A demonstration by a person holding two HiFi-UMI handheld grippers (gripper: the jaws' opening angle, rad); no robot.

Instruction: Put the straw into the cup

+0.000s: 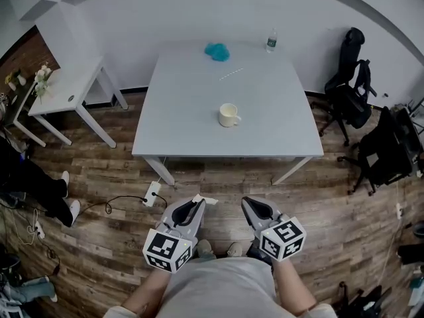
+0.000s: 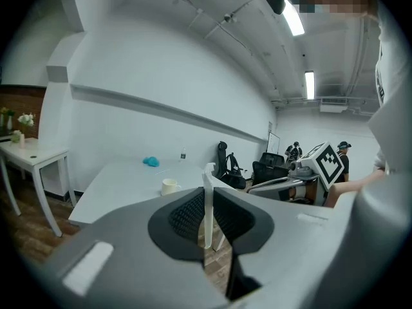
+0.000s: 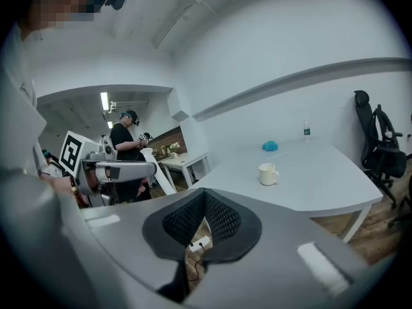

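The left hand-held gripper (image 1: pixel 196 204) is closed narrowly on a white straw (image 2: pixel 207 205), which stands upright between its pads with a bent top. The right hand-held gripper (image 1: pixel 248 204) is closed and holds nothing. Both hang over the wood floor (image 1: pixel 99 171), short of the near edge of the worktop (image 1: pixel 185 124) and well apart from the cup (image 1: pixel 228 115).

The cup stands in from every edge, with bare surface all round it. Near the far edge lie a thin white stick (image 1: pixel 231 74), a blue lump (image 1: pixel 216 52) and a bottle (image 1: pixel 271 40).

A power strip (image 1: pixel 152 193) lies on the floor by the near left leg. A side table (image 1: pixel 66 88) stands off the left edge, and chairs (image 1: pixel 348 85) stand off the right edge.
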